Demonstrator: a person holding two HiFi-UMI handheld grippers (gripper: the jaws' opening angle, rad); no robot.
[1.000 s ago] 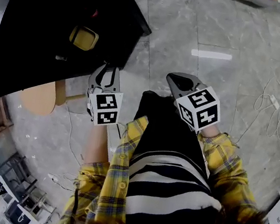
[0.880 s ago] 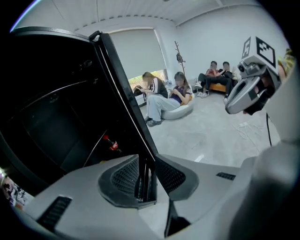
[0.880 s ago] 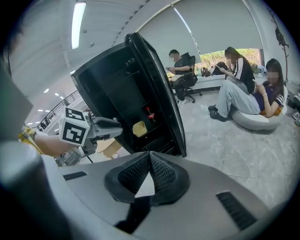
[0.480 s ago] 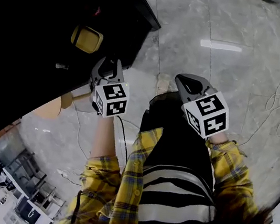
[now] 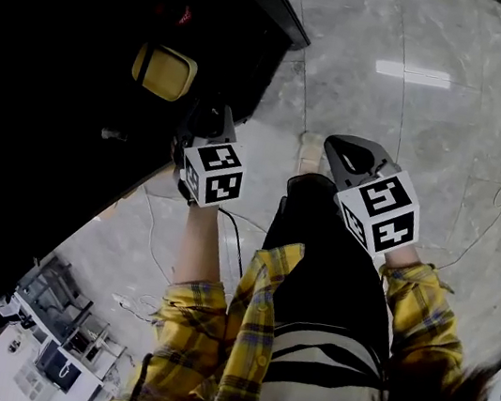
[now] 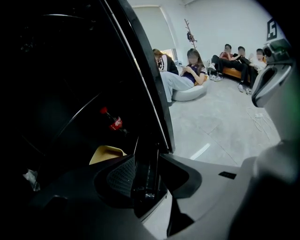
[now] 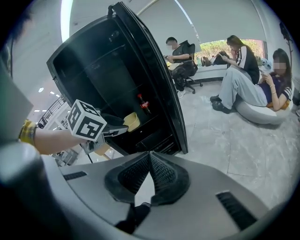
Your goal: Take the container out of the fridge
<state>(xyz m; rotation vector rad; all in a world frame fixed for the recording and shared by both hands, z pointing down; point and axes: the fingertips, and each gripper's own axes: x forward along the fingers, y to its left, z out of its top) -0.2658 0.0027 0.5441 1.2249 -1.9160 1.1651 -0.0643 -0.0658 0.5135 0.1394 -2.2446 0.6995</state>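
The squat yellow plastic container (image 5: 163, 72), shelved inside the open black fridge (image 5: 42, 141), was found just beyond the nearer left gripper (image 5: 204, 122), its empty jaws just opened; the right gripper (image 5: 349, 154) was seen closed on nothing.

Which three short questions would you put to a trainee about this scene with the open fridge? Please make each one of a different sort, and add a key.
1. True or false: the yellow container already stands outside the fridge.
2. Choose one: what else can be seen inside the fridge? A) a red-capped bottle; B) a frying pan; C) a green apple.
3. Fill in: the jaws of the right tool are ___ and hold nothing.

Key
1. False: the container is still inside.
2. A.
3. Shut.
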